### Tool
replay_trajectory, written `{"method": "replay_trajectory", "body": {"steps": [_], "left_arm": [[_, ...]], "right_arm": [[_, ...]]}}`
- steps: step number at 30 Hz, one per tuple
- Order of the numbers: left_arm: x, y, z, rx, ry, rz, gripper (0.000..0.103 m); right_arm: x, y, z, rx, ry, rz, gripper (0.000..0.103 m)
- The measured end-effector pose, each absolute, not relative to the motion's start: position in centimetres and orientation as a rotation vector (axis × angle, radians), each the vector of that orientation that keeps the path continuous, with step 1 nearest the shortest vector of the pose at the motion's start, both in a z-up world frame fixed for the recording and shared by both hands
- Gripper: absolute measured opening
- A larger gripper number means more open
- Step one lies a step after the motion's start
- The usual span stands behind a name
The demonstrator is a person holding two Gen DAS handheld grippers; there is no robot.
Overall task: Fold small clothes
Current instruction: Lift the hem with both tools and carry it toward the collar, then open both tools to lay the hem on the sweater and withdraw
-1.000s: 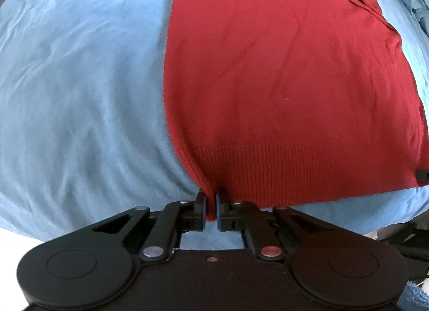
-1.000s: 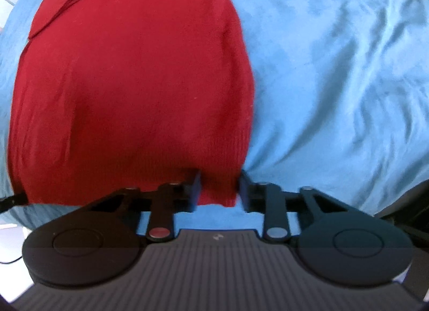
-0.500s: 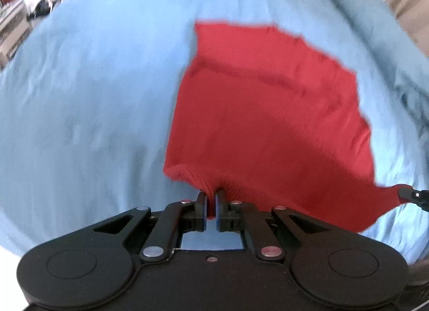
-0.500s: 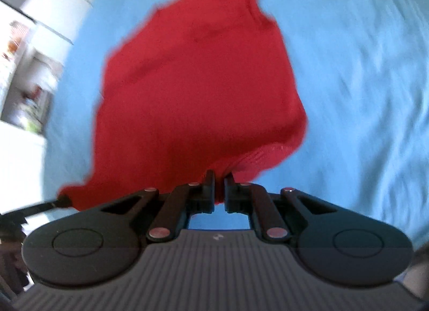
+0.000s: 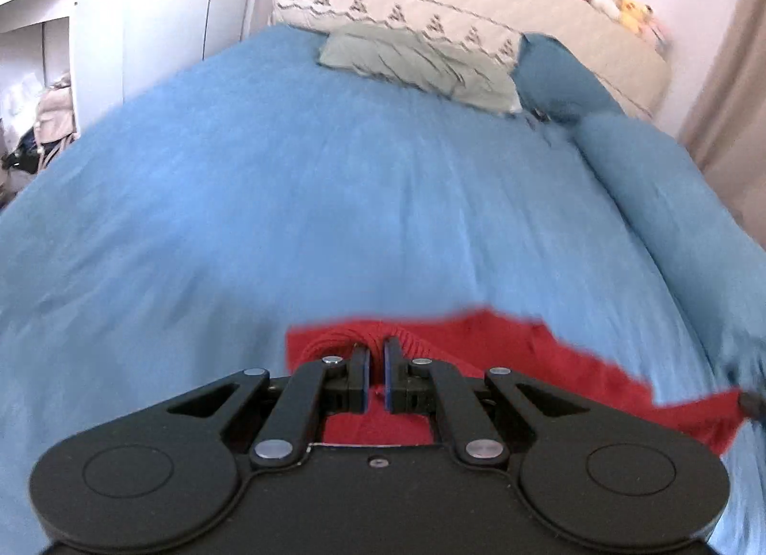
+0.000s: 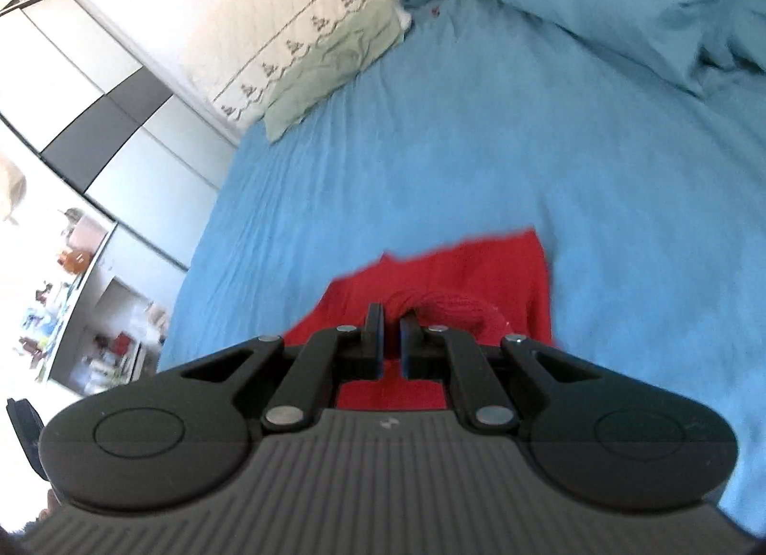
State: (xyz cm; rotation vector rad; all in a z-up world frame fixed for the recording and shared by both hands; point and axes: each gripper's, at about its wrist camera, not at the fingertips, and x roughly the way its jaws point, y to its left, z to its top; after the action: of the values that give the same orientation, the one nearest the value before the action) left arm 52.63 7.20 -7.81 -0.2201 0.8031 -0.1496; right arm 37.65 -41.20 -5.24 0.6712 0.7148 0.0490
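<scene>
A red knitted sweater [image 5: 550, 359] lies on the blue bed cover [image 5: 335, 201]. My left gripper [image 5: 376, 351] is shut on its ribbed hem, which bunches up around the fingertips. In the right wrist view the sweater [image 6: 483, 268] shows again, with my right gripper [image 6: 391, 327] shut on the other hem corner. Both grippers hold the hem up off the bed and over the rest of the garment. At the right edge of the left wrist view the stretched hem runs to the other gripper's tip [image 5: 754, 404]. Most of the sweater is hidden under the gripper bodies.
A pale green pillow [image 5: 421, 62] and a blue pillow [image 5: 560, 76] lie at the head of the bed against a cream headboard [image 5: 478, 0]. A rolled blue duvet [image 5: 670, 191] runs along the right side. White shelves and cupboards [image 6: 81, 172] stand to the left.
Both grippers lifted the hem off the bed and carried it forward over the sweater toward the headboard. The right gripper's jaws went from open around the hem to shut on it. The views tilted up.
</scene>
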Motion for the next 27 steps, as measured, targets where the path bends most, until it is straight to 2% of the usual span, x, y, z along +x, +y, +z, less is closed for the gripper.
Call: {"method": "replay_trajectory", "body": {"steps": [8,15,18,19,20,21,22,23,27], "left_arm": [[61.5,4.0,-14.3,-0.205,0.844,-0.048,0.005],[63.4,3.9,-17.8,-0.184,0.908,0.023,0.006],[63.5,3.0,-17.7,-0.115,0.908,0.047,0.012],[63.3,2.9,-17.4,-0.093,0.903,0.058,0.026],[63.2,2.8,-17.2,-0.079,0.902,0.067,0.055],[62.8,2.8,-16.8,-0.074,0.892,0.067,0.070],[62.0,3.0,-16.4,-0.068,0.871,0.067,0.086],[61.2,3.1,-16.0,-0.066,0.848,0.073,0.092],[58.2,2.7,-15.8,-0.024,0.858,0.002,0.093]], "right_arm": [[49.2,-43.3,-14.4,0.708,0.722,-0.038,0.021],[53.2,-42.6,-17.8,0.597,0.790,-0.061,0.021],[53.1,-42.1,-17.8,0.542,0.827,-0.053,0.026],[53.3,-42.0,-17.8,0.519,0.840,-0.047,0.032],[53.4,-41.8,-17.6,0.502,0.848,-0.041,0.053],[53.7,-41.6,-17.3,0.494,0.846,-0.034,0.066],[53.4,-41.5,-16.9,0.485,0.824,-0.029,0.090],[52.9,-41.4,-16.4,0.472,0.801,-0.036,0.103],[51.2,-40.1,-15.0,0.368,0.757,-0.016,0.103]]}}
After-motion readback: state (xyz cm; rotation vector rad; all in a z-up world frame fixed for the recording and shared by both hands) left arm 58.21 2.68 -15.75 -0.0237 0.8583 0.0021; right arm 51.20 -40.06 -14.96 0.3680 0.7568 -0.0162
